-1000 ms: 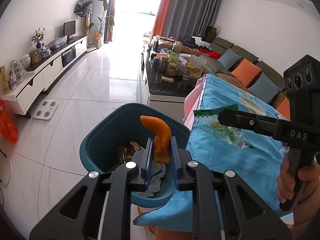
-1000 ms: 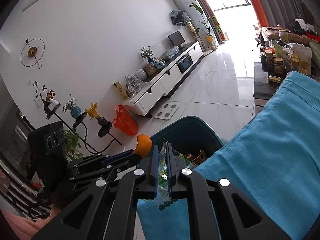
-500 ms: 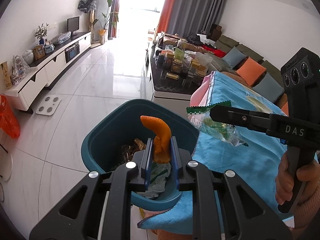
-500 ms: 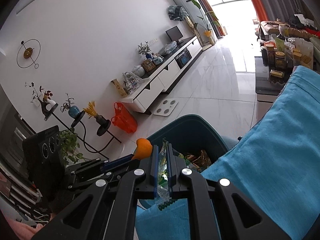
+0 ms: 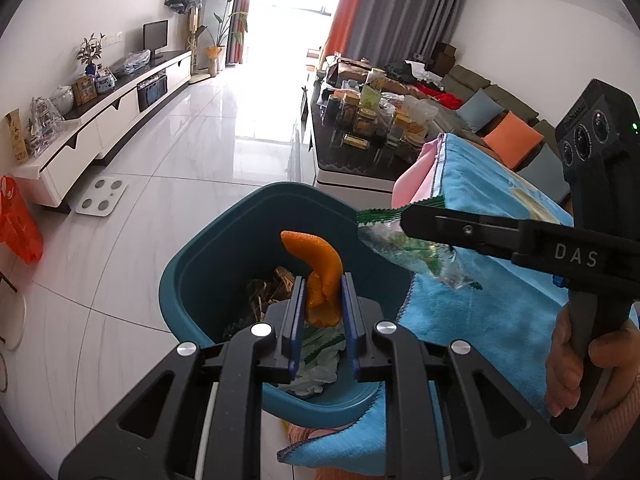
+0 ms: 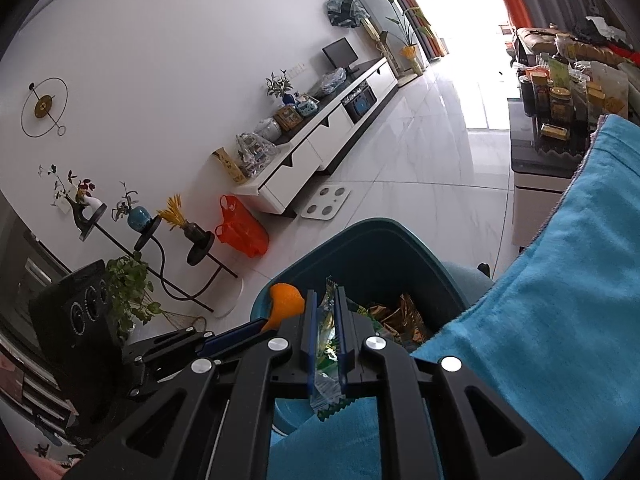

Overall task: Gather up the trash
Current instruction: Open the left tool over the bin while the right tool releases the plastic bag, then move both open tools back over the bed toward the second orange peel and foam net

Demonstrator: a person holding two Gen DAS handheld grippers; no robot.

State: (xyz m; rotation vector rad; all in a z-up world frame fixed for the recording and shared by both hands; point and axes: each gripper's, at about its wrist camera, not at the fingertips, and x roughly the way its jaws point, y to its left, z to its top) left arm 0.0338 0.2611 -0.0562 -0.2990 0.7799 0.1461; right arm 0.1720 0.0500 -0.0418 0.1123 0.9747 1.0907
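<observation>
Over the teal bin (image 5: 208, 280), the left claw (image 5: 322, 304) pinches an orange peel (image 5: 320, 268); the right claw (image 6: 325, 320) clamps a clear wrapper (image 6: 326, 364). Only the left view shows the holding hand (image 5: 576, 356).

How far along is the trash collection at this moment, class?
Done: wrappers and crumpled paper already lie in the teal bin. In hand: the left gripper holds an orange peel over the bin; the right gripper holds a green wrapper at its rim. Left: dropping both in.
</observation>
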